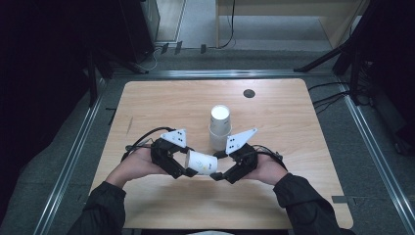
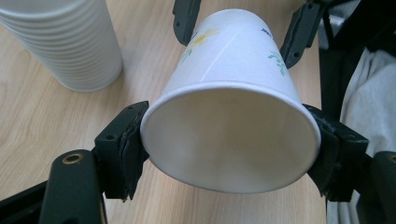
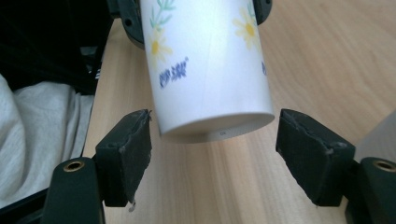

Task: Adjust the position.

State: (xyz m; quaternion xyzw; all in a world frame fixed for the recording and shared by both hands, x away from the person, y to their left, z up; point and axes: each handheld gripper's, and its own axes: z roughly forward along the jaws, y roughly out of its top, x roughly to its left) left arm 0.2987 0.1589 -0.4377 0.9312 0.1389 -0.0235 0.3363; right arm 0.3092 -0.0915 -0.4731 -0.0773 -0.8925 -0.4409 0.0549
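Two tongs meet low over the counter [image 1: 161,103], forearms angled inward. Left tongs [image 1: 185,171] clench a sideways paper cup [image 1: 201,163] at its wide rim; right tongs [image 1: 216,176] stand released around its base, pads apart from it. Smooth white flower-printed cup; ribbed cup stack [image 1: 219,126] just beyond.

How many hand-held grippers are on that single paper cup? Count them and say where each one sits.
2. The left hand-held gripper clamps the paper cup at its open rim; the right hand-held gripper straddles its base, pads apart from it.
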